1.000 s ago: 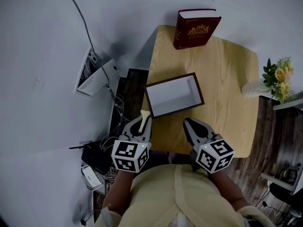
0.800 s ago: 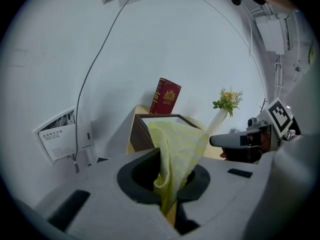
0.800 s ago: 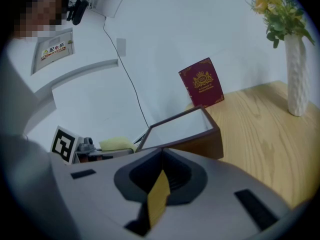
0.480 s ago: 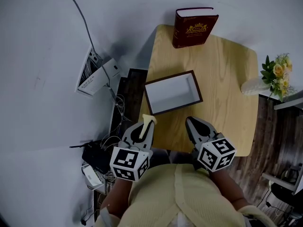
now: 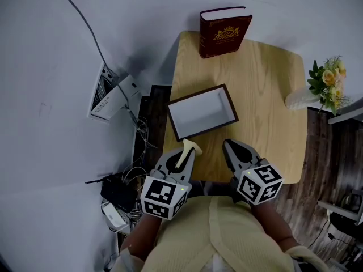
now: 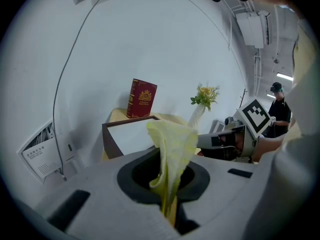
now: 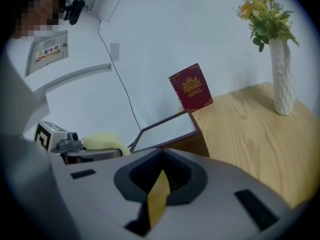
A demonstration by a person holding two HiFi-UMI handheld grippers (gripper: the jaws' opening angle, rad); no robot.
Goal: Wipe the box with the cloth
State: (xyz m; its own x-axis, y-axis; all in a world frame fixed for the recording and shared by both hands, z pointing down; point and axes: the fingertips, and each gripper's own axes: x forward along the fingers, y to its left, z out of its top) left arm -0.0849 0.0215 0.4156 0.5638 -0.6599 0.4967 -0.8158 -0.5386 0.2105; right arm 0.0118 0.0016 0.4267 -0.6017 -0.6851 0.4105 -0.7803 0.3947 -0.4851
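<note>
A pale wooden counter (image 5: 272,95) fills the middle of the head view, set against a white wall. On its left half lies an open, shallow box (image 5: 201,111) with a dark brown rim and a white inside, turned a little askew to the counter's edges. At the far edge a dark red book (image 5: 224,32) with gold print stands upright. At the right edge, well apart from the box, is a white vase (image 5: 298,99) of yellow flowers. The left gripper (image 5: 181,158) hangs over the counter's near edge, just in front of the box's near rim. Its fingers are clamped together on a pale yellow cloth (image 5: 188,151). The left gripper view shows the cloth pinched in the seam where the fingers meet. Its loose, folded end stands up past the fingertips and leans toward the box. In the head view a strip of bare counter shows between the cloth's tip and the box rim, so the two are near but apart. The right gripper (image 5: 231,151) is held beside the left one, also over the near edge and clear of the box. Its fingers are drawn together, with only a thin yellow strip (image 7: 159,196) showing along the seam. Whether that strip is a part of the gripper cannot be told.
</note>
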